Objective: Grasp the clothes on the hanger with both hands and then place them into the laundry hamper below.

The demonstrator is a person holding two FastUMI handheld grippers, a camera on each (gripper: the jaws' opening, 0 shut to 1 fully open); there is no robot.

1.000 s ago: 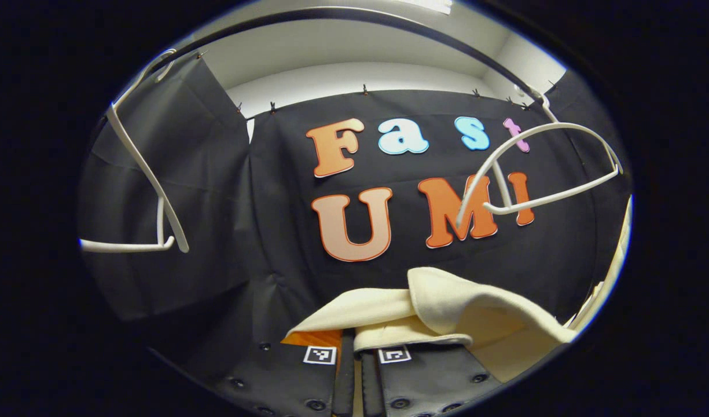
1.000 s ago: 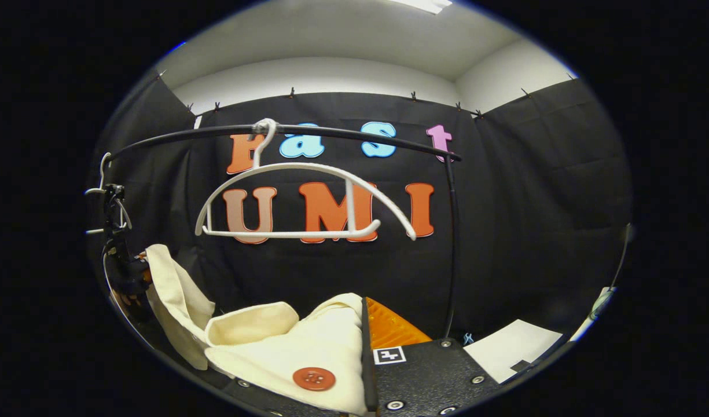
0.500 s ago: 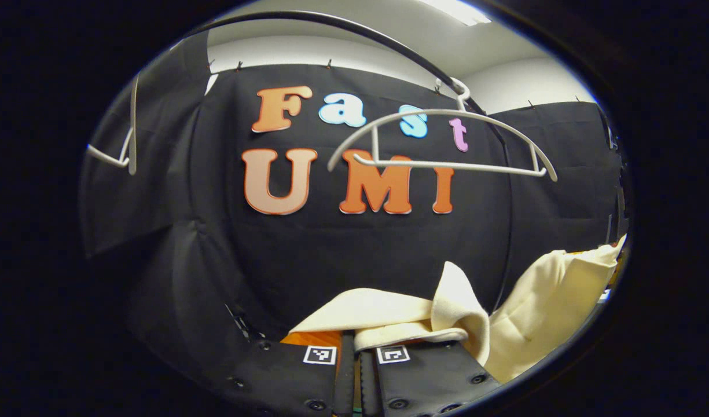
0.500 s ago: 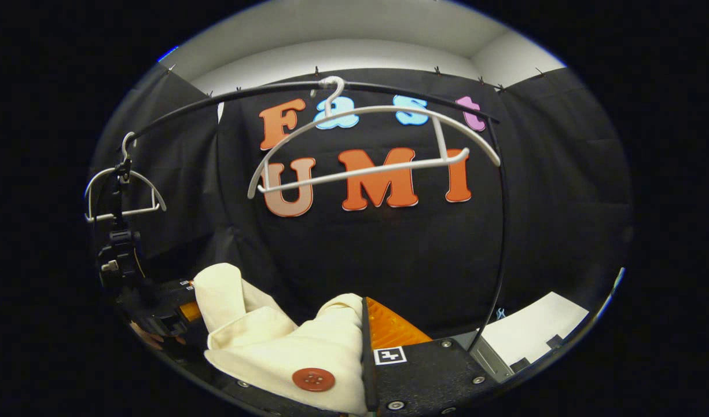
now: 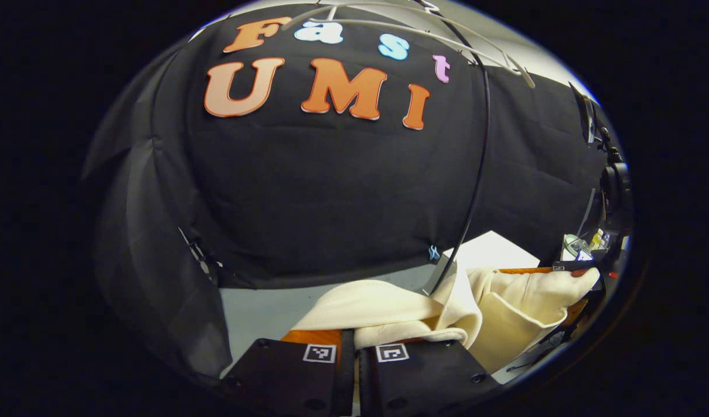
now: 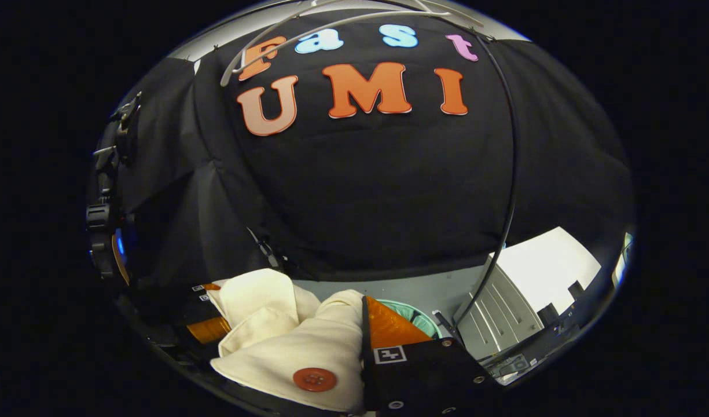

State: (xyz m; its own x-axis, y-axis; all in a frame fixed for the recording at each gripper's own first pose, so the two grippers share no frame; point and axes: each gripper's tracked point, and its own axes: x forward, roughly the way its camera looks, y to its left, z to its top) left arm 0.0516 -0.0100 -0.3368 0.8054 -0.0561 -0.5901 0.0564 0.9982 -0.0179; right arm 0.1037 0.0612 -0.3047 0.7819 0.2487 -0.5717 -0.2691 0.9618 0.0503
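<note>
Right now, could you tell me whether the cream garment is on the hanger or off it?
Off it. The garment hangs bunched between the two claws low down, while the white hanger sits bare on the rail above.

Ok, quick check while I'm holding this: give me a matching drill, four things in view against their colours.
Things:
1. garment
2. button
3. hanger
4. rail

Colours:
A. black
B. white
C. cream
D. reddish brown

Pairs: 1-C, 2-D, 3-B, 4-A.
</note>
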